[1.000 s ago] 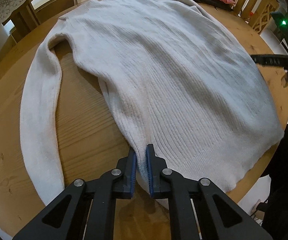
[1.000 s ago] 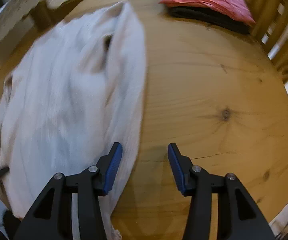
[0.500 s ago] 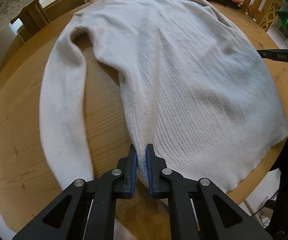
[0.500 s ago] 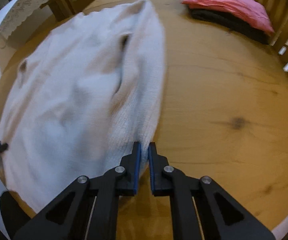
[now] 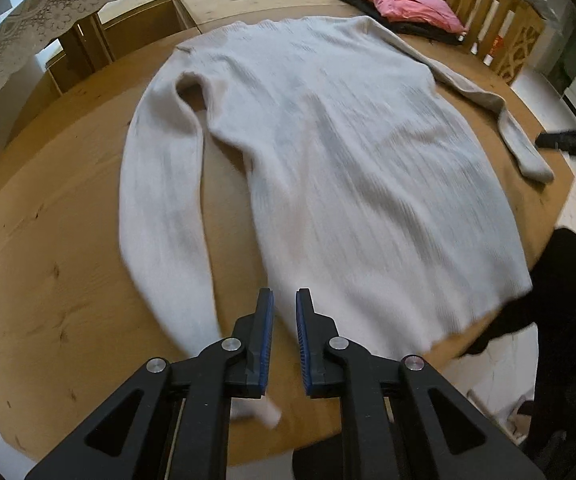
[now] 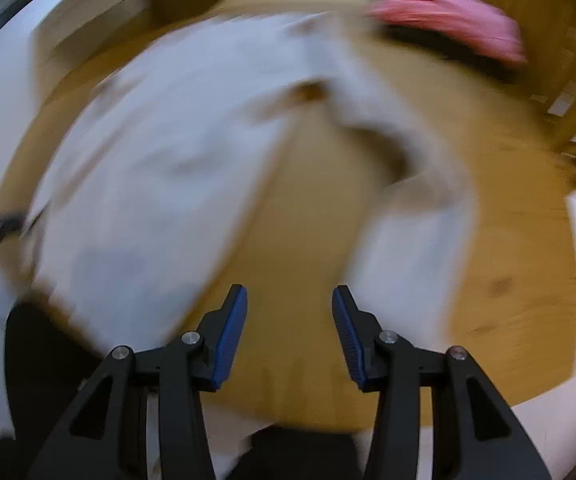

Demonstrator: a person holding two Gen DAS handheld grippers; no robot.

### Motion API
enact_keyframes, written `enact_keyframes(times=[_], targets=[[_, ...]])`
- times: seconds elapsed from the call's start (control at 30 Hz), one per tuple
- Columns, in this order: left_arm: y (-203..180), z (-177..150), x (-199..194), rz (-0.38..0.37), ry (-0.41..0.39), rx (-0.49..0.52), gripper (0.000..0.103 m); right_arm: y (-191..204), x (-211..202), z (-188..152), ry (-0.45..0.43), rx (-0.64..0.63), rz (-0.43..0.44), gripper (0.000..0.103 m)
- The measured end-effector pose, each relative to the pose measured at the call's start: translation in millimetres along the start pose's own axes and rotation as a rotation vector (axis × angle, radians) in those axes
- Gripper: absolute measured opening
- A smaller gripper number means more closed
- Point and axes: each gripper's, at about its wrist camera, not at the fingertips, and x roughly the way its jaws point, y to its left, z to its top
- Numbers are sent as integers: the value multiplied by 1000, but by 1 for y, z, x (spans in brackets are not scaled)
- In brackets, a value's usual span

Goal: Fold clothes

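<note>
A cream ribbed sweater (image 5: 348, 168) lies spread flat on the round wooden table (image 5: 47, 272), hem toward me, one sleeve (image 5: 163, 220) down its left side and the other sleeve (image 5: 488, 108) out to the right. My left gripper (image 5: 284, 334) hovers over the hem's left corner, jaws slightly apart and empty. The right wrist view is badly blurred: the sweater (image 6: 147, 208) lies left, its sleeve (image 6: 416, 232) right. My right gripper (image 6: 290, 332) is open and empty over bare wood between them.
A pink garment (image 5: 404, 6) lies on a dark one at the table's far right, also in the right wrist view (image 6: 448, 28). A wooden railing (image 5: 488, 12) stands behind it. Wooden chairs (image 5: 87, 48) and a lace curtain are far left.
Both grippers let go of the sweater's hem and opened. The sweater now lies flatter and farther out, with its right sleeve laid outward. The right gripper is moving fast.
</note>
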Motion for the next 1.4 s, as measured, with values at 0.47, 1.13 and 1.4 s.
enact_keyframes(times=[0.47,1.13,1.4], targets=[[-34,-62,27,-104,84,125,12,102,38,-58,52,-216,30,44],[10,18,-12,-52,-38,82,0,43,7,28,-76,-33,57,4],[-14,1,18,-124,63,104,10,23,27,82,-52,37,67,4]])
